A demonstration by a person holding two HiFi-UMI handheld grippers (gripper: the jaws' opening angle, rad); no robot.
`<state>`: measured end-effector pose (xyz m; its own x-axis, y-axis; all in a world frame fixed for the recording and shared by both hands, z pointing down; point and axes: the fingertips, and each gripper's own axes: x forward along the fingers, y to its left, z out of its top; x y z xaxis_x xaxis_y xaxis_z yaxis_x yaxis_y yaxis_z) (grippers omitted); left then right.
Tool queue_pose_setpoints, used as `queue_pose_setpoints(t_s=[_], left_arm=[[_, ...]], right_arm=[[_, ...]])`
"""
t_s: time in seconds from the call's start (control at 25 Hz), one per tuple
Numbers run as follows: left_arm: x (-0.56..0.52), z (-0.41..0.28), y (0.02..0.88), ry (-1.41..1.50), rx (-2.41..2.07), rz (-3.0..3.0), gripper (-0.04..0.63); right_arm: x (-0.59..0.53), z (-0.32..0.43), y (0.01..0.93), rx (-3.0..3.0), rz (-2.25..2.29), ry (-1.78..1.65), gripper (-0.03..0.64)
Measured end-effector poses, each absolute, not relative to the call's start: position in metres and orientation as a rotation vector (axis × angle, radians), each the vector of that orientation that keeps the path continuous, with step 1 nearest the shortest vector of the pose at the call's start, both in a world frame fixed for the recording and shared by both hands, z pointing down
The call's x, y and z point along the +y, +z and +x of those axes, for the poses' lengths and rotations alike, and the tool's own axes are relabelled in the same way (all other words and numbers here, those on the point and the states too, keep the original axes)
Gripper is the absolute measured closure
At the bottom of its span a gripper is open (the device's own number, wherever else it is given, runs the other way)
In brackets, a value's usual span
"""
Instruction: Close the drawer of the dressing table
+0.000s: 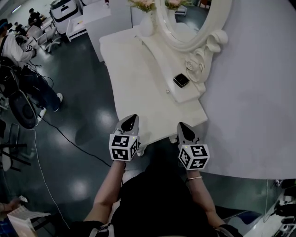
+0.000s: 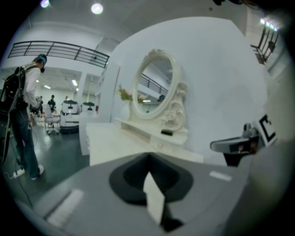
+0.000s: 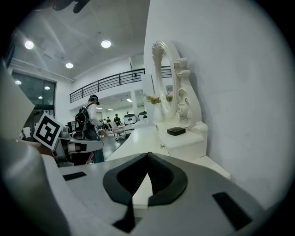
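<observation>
The white dressing table (image 1: 138,88) stands against the white wall, with an oval mirror (image 1: 194,18) on a raised shelf. The shelf's small drawer front carries a knob (image 1: 168,91) (image 3: 162,146) and looks flush with the shelf. My left gripper (image 1: 133,117) (image 2: 148,156) hovers over the table's near edge, shut and empty. My right gripper (image 1: 181,124) (image 3: 148,156) hangs beside it at the near right corner, its jaws meeting at the tip with nothing between them. Neither touches the drawer, which lies well ahead of both. Each gripper shows in the other's view.
A small black object (image 1: 181,80) lies on the shelf top beside the mirror's carved base. A vase of flowers (image 1: 147,9) stands at the table's far end. A person with a backpack (image 2: 23,115) stands on the dark floor to the left, near cables (image 1: 69,139) and chairs.
</observation>
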<state>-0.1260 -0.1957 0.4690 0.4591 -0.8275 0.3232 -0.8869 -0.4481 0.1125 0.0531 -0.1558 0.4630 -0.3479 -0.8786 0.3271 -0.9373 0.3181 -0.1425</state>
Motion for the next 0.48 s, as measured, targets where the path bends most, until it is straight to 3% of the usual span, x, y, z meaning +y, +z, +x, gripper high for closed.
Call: queue_pose_setpoints(t_s=[0.48], left_arm=[[-0.1901,-0.1292,0.4664,0.317,-1.472,2.455,0.591]], right_arm=[[-0.1499,0.0474,0.4580,-2.406,1.671,0.441,0.613]])
